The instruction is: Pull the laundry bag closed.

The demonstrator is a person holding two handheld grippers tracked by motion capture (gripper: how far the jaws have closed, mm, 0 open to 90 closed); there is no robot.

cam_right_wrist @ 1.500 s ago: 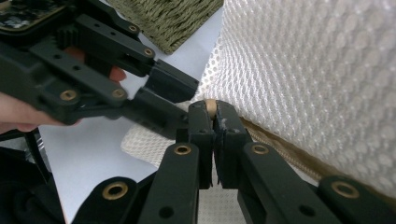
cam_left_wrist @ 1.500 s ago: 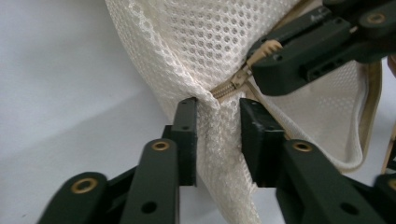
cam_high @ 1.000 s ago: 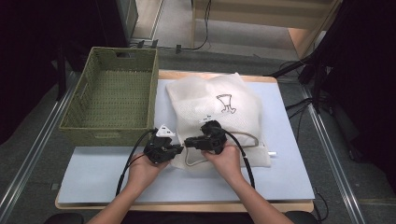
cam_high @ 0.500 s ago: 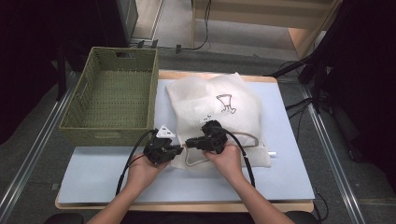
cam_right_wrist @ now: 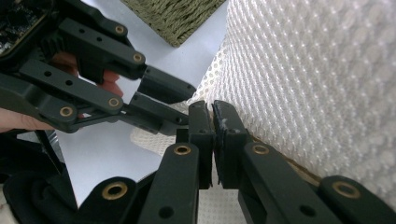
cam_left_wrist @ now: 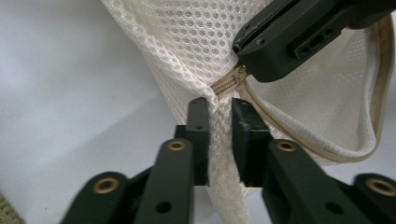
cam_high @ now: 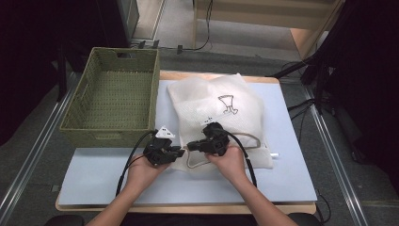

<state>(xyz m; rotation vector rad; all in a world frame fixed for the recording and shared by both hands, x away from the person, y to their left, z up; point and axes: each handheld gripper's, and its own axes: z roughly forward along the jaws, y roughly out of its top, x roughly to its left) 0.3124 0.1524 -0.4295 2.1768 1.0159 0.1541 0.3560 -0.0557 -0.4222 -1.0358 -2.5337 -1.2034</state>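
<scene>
Mesh laundry bag point(cam_high: 221, 117), right gripper point(cam_high: 190, 146) jaws pinched on its zipper point(cam_left_wrist: 227, 84), left gripper point(cam_high: 181, 151) jaws just loosening around its corner

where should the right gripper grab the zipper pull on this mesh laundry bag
Grip the zipper pull, the small metal tab at the mesh laundry bag's near corner. Come from the open side of the zipper, opposite the left gripper, whose jaws have just been opening around the bunched mesh.

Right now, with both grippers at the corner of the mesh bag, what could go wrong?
The left gripper has just been opening, with a fold of the mesh bag between its jaws; the fold could slip free. The right gripper is shut at the zipper, perhaps on its pull; a tug without counter-hold might drag the whole bag across the table or snag the mesh.
</scene>
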